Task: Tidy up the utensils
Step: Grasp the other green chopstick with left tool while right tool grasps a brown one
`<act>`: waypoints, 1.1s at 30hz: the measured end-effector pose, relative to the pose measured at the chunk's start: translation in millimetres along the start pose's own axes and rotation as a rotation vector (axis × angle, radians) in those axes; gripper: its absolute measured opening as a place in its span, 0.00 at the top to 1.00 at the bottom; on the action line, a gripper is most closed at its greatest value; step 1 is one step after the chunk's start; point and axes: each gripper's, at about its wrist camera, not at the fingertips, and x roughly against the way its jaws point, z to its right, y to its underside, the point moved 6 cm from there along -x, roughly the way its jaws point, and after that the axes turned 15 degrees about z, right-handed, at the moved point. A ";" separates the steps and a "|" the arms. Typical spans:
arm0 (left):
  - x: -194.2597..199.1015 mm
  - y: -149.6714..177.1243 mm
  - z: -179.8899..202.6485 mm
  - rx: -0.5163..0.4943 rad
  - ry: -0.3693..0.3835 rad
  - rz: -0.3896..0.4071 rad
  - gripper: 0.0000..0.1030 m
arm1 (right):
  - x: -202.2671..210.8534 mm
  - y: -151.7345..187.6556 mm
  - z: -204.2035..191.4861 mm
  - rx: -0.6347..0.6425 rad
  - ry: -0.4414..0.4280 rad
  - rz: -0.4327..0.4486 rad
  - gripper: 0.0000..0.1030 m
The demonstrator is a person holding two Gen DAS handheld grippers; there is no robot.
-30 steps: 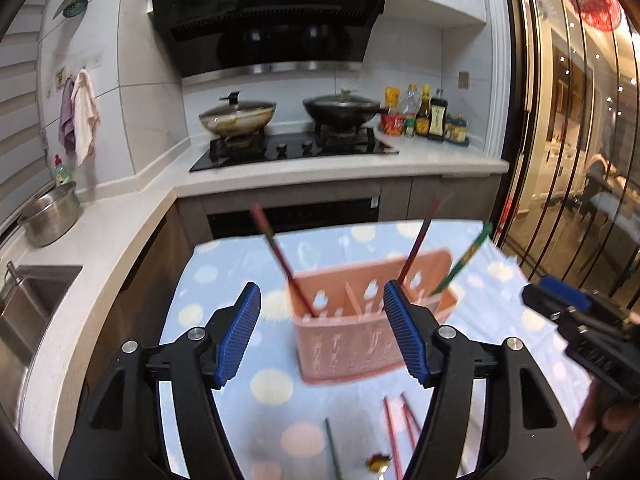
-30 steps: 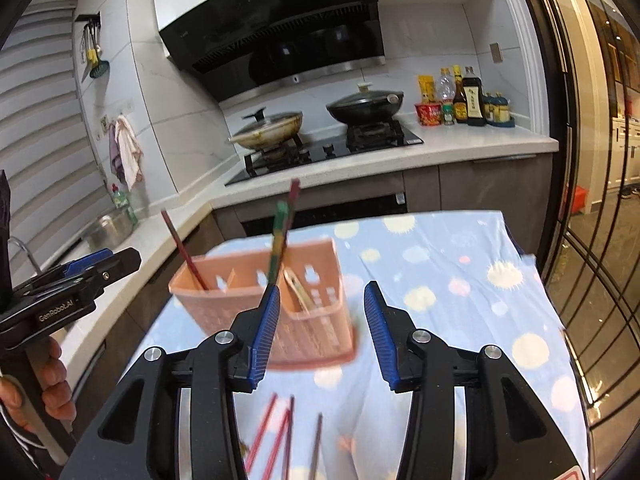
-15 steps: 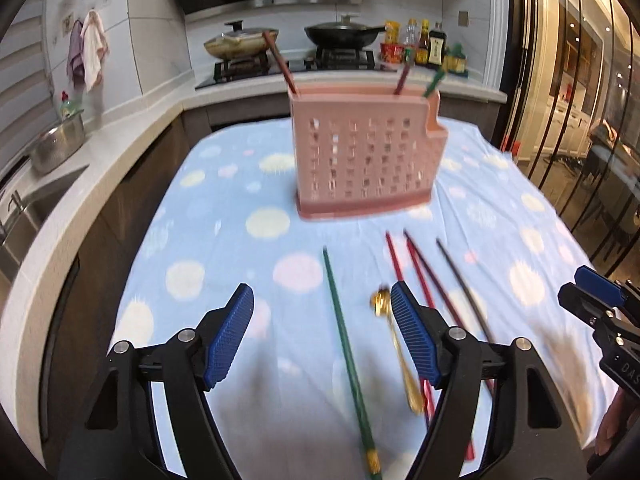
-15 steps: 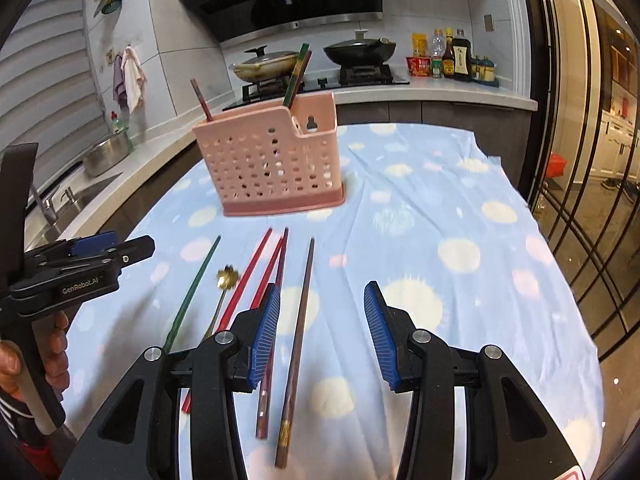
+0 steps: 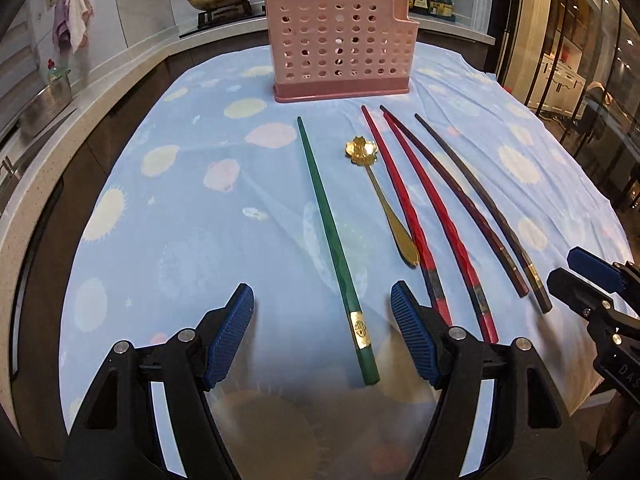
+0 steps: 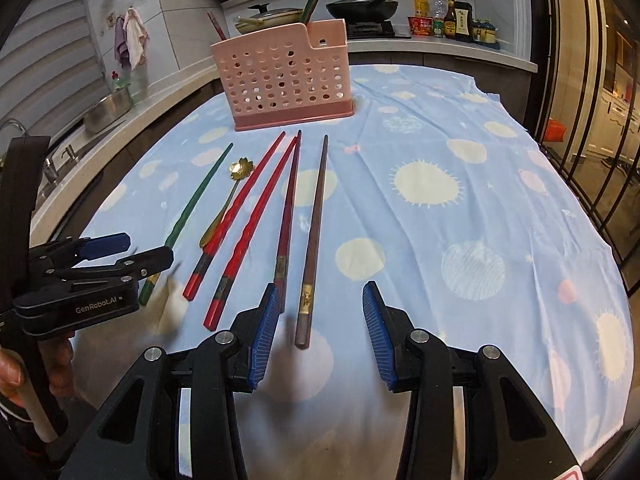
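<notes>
A pink perforated utensil holder (image 5: 340, 40) (image 6: 286, 76) stands at the far side of the blue spotted cloth with a few chopsticks in it. On the cloth lie a green chopstick (image 5: 334, 236) (image 6: 192, 204), a gold flower spoon (image 5: 380, 192) (image 6: 228, 200), two red chopsticks (image 5: 412, 216) (image 6: 240, 208) and two dark chopsticks (image 5: 480, 208) (image 6: 314, 236). My left gripper (image 5: 322, 336) is open, its jaws either side of the green chopstick's near end. My right gripper (image 6: 320, 332) is open around the near end of the rightmost dark chopstick.
The table's cloth (image 6: 460, 208) drops off at the near and right edges. A counter with a sink and steel pot (image 5: 44, 100) runs along the left. A stove with pans (image 6: 360, 8) and sauce bottles (image 6: 456, 20) sits behind. Glass doors stand at the right.
Both grippers have dropped low from above the holder towards the cloth and drawn back to the near ends of the loose utensils. Both stayed open.
</notes>
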 end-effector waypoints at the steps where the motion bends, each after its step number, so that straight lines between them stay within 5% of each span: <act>1: 0.1 2.8 0.5 0.001 0.003 -0.005 0.34 | -0.4 2.4 -2.4 0.009 0.001 -0.002 0.60; 19: 3.4 13.4 -1.3 0.005 0.016 0.006 0.38 | -9.5 15.1 -2.6 0.041 0.022 -0.011 0.78; 33: 8.2 12.2 -0.9 0.037 0.077 -0.001 0.91 | -10.9 14.0 1.8 0.032 0.021 -0.012 0.93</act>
